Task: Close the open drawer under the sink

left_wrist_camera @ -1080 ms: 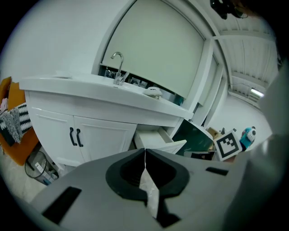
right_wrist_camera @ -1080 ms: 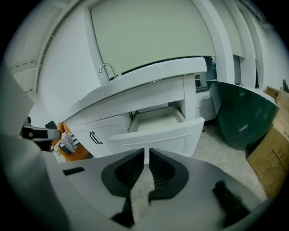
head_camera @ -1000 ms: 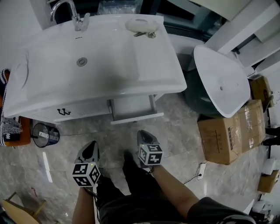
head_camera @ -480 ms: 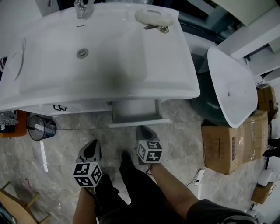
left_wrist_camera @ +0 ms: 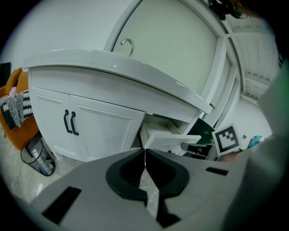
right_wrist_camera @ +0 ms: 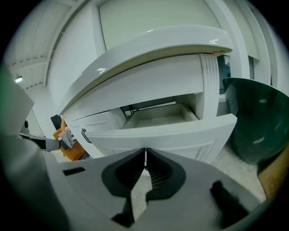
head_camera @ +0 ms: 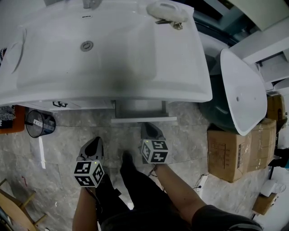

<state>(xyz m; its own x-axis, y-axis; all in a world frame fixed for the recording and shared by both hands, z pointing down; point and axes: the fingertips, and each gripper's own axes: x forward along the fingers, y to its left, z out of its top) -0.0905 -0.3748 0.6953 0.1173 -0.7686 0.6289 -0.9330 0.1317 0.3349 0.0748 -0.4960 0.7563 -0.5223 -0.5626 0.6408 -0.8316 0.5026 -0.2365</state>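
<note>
1. My left gripper (head_camera: pixel 95 141): grey moulded plastic, black ribbed pads. Jaws pressed together, nothing between them. It is held low over the floor, with its marker cube (head_camera: pixel 88 174) at 6 o'clock behind it.

2. My right gripper (head_camera: pixel 145 124): same build. Jaws closed tip to tip and empty. Its nose points to 12 o'clock at the drawer front, and I cannot tell whether they touch.

3. Floor (head_camera: pixel 67 140): glossy grey-beige marble-look tile with pale veins. There is free floor between both grippers and the cabinet.

4. Drawer (head_camera: pixel 143 119): white panelled front over a shallow grey-white box, standing out from the cabinet. It sits at 12 o'clock from my right gripper, under the sink's front edge and right of centre.

5. Cabinet doors (left_wrist_camera: pixel 70 122): white, framed, with paired black bar handles, at 11 o'clock.

6. Wire waste bin (head_camera: pixel 36 124): dark and round, on the floor at 10 o'clock.

7. Sink (head_camera: pixel 113 90): glossy white ceramic with a rounded rectangular bowl and a broad overhanging rim. A soap dish (head_camera: pixel 167 10) sits at its far right.

8. Loose white basin (head_camera: pixel 241 90): oval, tilted over a dark green tub (head_camera: pixel 212 106) at 2 o'clock, crowding the drawer's right side.

9. Cardboard boxes (head_camera: pixel 235 149): brown, taped, at 3 o'clock.
</note>
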